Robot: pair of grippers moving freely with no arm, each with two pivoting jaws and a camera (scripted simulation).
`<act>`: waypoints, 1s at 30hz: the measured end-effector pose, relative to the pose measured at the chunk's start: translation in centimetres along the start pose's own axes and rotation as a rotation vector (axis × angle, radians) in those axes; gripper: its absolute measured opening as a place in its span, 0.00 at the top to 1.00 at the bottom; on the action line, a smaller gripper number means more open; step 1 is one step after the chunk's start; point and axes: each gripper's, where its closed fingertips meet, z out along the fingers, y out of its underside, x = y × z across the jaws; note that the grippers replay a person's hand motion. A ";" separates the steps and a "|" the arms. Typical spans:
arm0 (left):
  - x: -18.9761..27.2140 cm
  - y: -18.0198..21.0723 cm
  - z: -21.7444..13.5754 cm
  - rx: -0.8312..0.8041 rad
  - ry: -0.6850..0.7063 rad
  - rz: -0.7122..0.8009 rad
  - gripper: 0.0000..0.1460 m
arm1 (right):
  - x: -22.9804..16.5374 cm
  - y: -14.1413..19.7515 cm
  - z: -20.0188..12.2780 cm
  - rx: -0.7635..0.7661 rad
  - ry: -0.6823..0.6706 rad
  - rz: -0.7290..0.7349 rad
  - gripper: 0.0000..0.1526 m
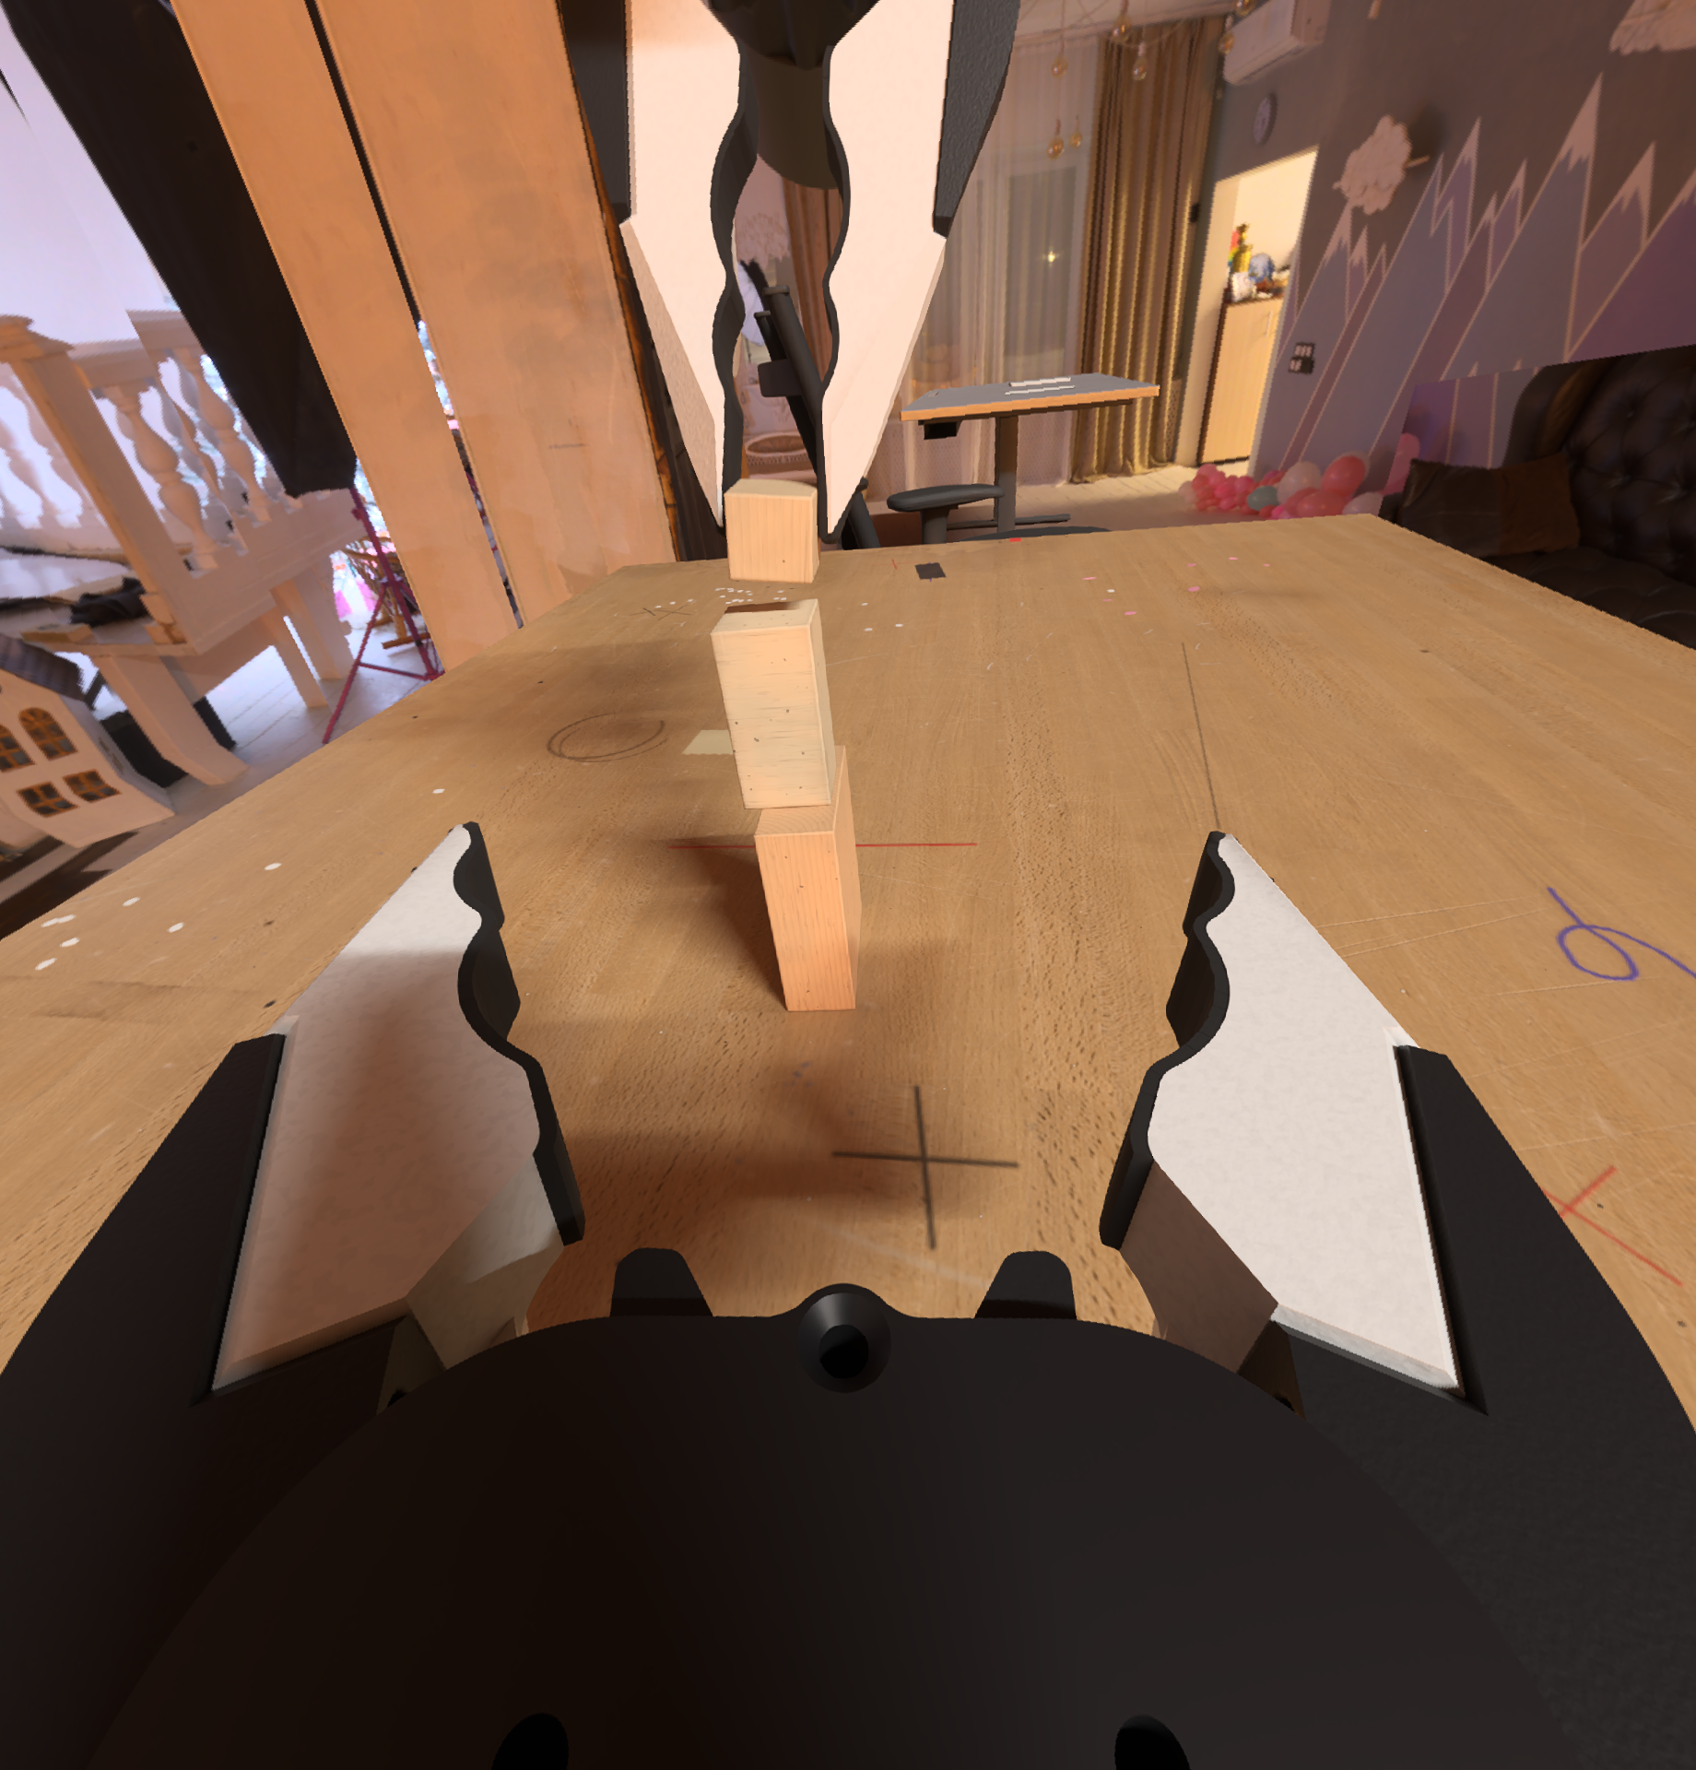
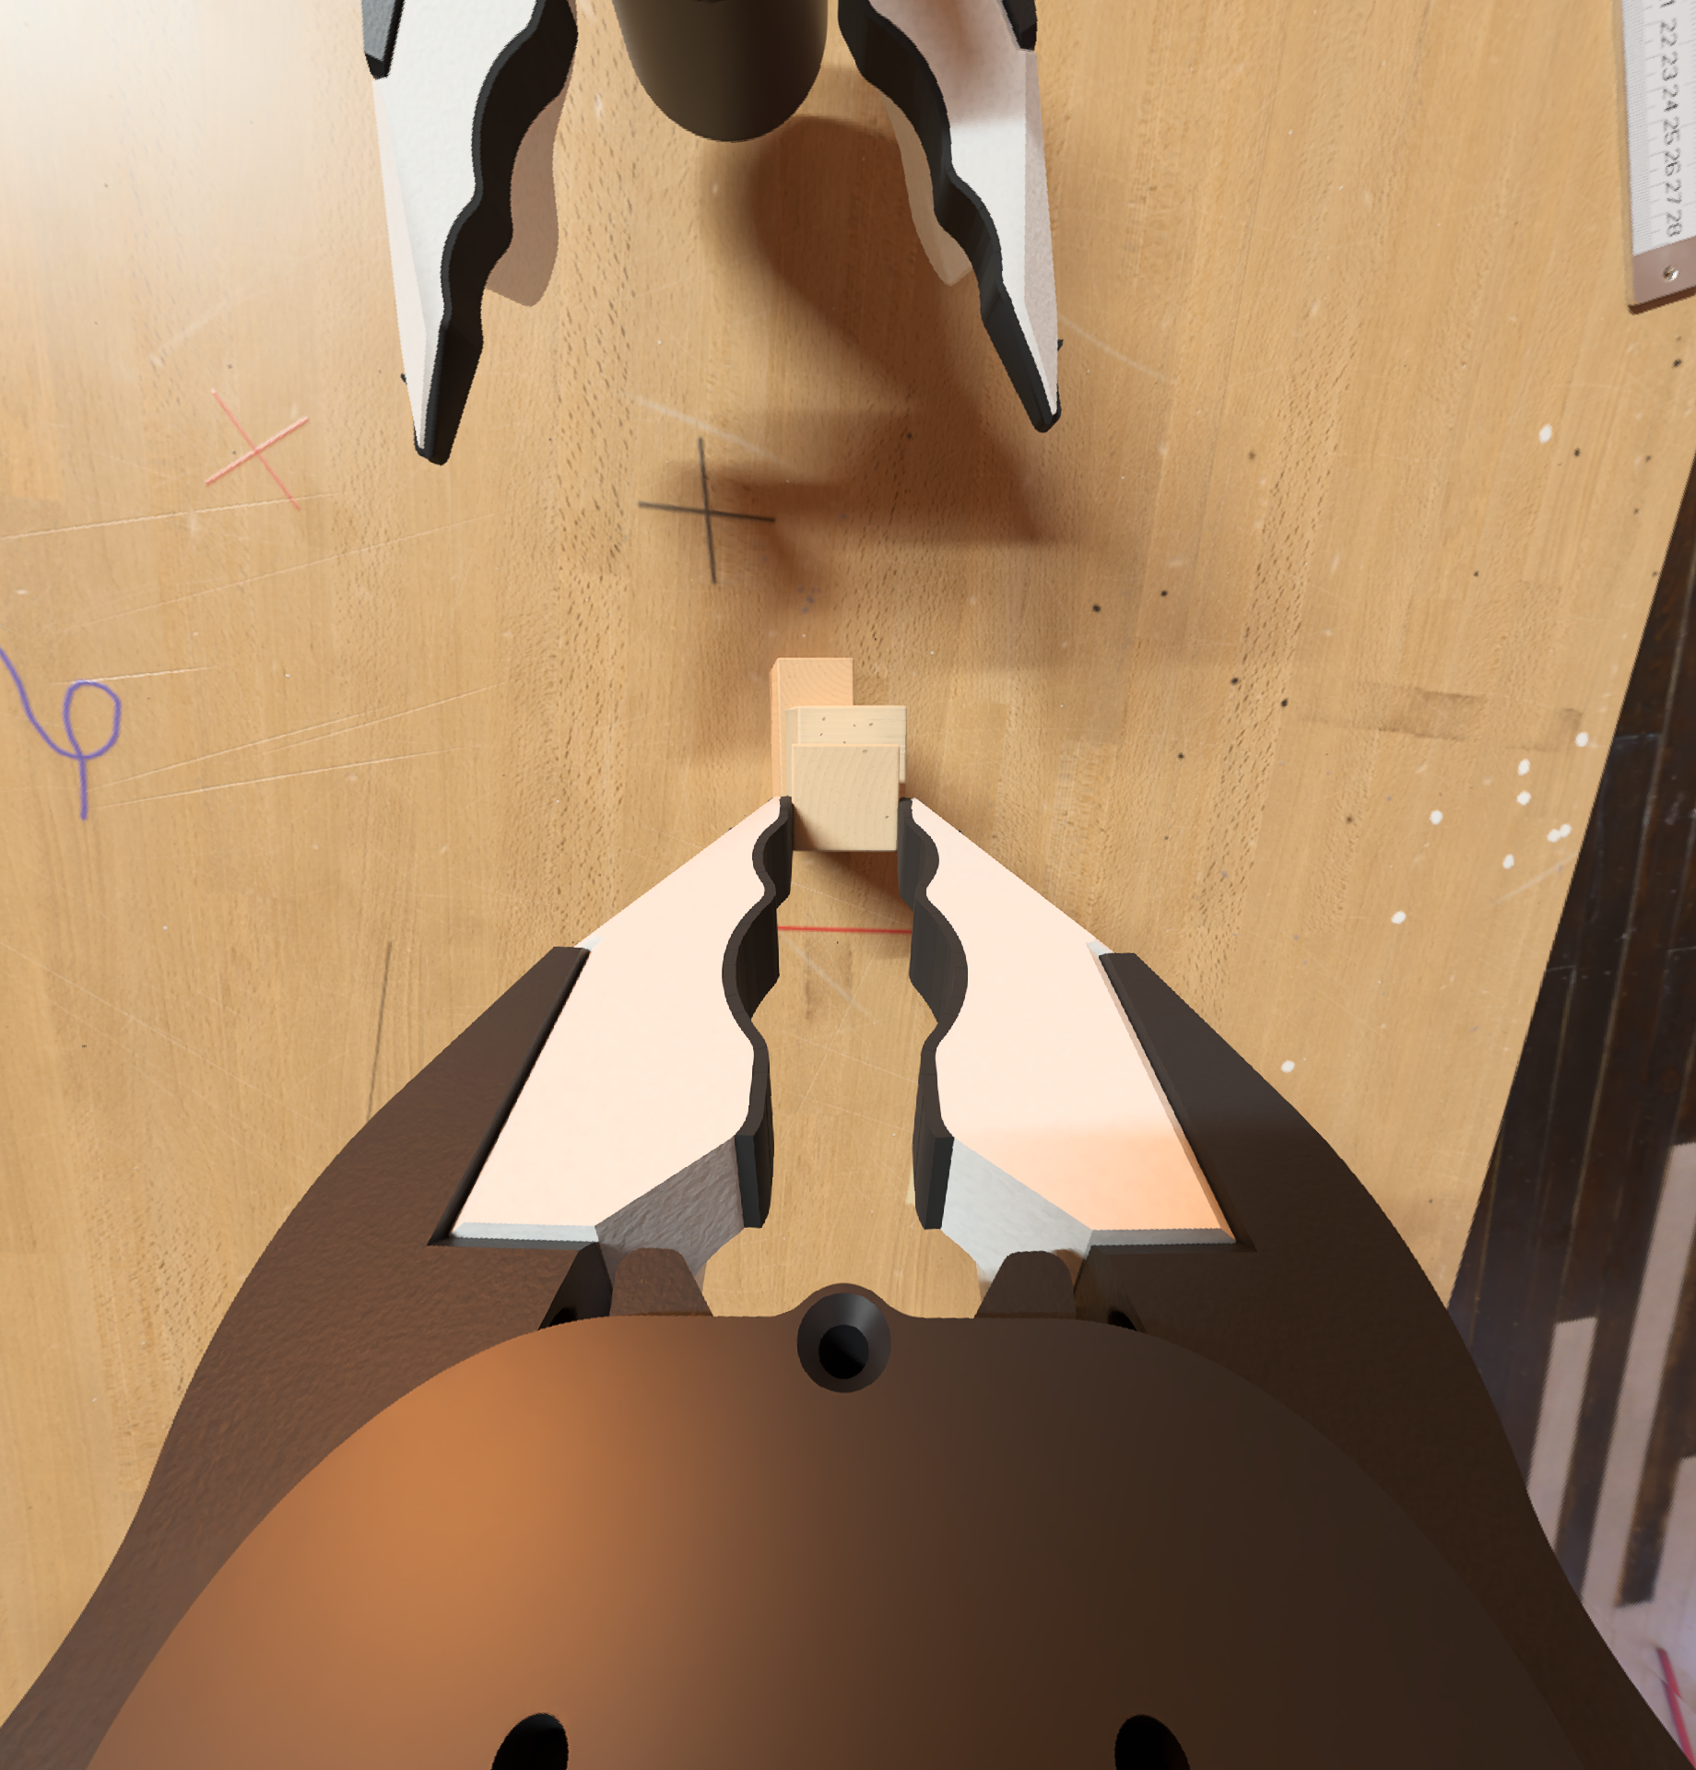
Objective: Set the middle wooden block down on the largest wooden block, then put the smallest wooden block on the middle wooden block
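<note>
The largest wooden block stands upright on the wooden table. The middle wooden block stands on top of it, shifted a little to the left. My right gripper comes down from above, shut on the smallest wooden block, which hangs a small gap above the middle block. In the right wrist view the smallest block sits between my right gripper's tips, over the middle block and the largest block. My left gripper is open and empty, short of the stack; it also shows in the right wrist view.
A ruler lies near the table's edge. A black cross, red marks and blue scribbles are drawn on the table. The table's edge runs along the left, with a floor and furniture beyond.
</note>
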 end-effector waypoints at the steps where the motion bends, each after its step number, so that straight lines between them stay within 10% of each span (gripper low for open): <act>1: 0.0 0.0 0.0 0.001 0.000 -0.001 0.04 | 0.0 0.0 0.1 0.000 -0.005 0.003 0.86; 14: 0.0 0.0 0.0 -0.001 0.001 -0.001 0.04 | 0.0 0.2 0.9 -0.018 -0.033 0.036 0.86; 25: 0.0 0.0 0.0 0.000 -0.002 -0.003 0.04 | -0.7 -1.7 -2.4 0.074 0.092 -0.003 0.47; 30: -0.1 0.0 0.0 0.002 -0.005 -0.002 0.05 | -1.5 -4.6 -4.5 0.141 0.064 -0.118 0.84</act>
